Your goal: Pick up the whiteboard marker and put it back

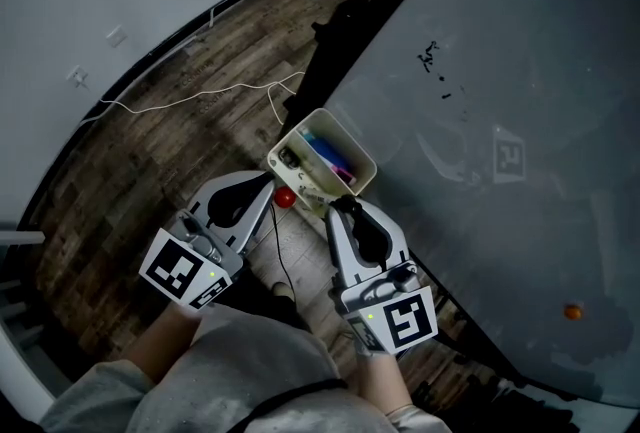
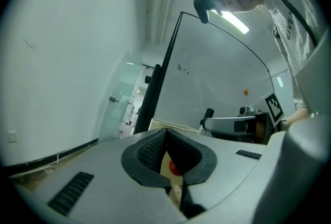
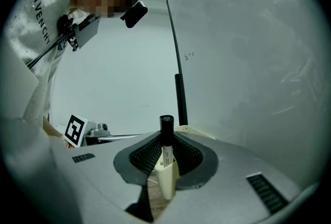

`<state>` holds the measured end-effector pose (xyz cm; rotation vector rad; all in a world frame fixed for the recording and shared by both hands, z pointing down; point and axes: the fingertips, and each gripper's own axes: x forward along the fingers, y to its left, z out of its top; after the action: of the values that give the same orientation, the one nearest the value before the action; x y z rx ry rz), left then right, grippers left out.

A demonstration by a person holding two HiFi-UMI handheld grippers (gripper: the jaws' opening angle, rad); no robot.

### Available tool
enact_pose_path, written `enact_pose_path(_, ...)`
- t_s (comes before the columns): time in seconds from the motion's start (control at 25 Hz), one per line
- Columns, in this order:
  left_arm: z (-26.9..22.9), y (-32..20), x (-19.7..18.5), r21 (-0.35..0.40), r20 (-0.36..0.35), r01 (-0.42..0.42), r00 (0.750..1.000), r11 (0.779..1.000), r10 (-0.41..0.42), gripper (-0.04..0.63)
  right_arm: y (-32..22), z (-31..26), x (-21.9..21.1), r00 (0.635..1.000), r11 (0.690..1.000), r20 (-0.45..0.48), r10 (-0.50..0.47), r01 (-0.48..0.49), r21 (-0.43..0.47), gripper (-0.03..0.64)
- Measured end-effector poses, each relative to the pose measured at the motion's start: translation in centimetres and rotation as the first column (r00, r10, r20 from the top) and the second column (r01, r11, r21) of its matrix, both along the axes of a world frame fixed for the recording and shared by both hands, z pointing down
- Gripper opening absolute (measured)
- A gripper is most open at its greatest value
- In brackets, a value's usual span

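- I am looking steeply down at a whiteboard (image 1: pixel 500 71) standing at my right, with a wood floor (image 1: pixel 170 151) below it.
- A cream tray (image 1: pixel 350 139) is hanging at the board's lower edge, and blue and pink pens (image 1: pixel 330 156) are lying inside it.
- The right gripper (image 1: pixel 340 204) is reaching up to the tray's near corner from below.
- In the right gripper view, its fingers (image 3: pixel 142 158) are clenching the marker (image 3: pixel 166 145). The marker is standing upright between them, its black cap poking out above the finger tips.
- The marker's white barrel is running down behind a cream edge that I am taking for the tray's corner. I cannot tell whether the marker is touching it.
- The left gripper (image 1: pixel 268 186) is hovering just beside the tray's left side, level with the right one.
- In the left gripper view, its fingers (image 2: pixel 147 150) are pressing together at the tips and gripping nothing.
- Through the hollow between those fingers I am seeing a red dot (image 2: pixel 175 167) on a cream surface. The head view is showing it just below the tray, between the two grippers.
- A white cable (image 1: pixel 200 93) is trailing across the floor beyond the tray.
- A small orange dot (image 1: pixel 572 312) is sitting on the board, well apart from the tray.
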<state>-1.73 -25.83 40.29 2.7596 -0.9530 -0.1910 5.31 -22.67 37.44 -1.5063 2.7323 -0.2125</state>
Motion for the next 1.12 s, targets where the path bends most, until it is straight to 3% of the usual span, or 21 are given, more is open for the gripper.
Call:
enact_pose_path(0.76, 0.5, -0.1, -0.4, -0.018, -0.002, 0.009, 1.000, 1.000, -0.010, 0.015, 0.3, 1.3, -1.1, 0.990, 0.999, -0.139, -0.018, 0.024, 0.045, 0.075)
enact_pose_path(1.12, 0.8, 0.0, -0.8, -0.024, 0.003, 0.021, 1.000, 1.000, -0.021, 0.015, 0.7, 1.5, -1.1, 0.989, 0.997, -0.145, -0.039, 0.049, 0.067, 0.077)
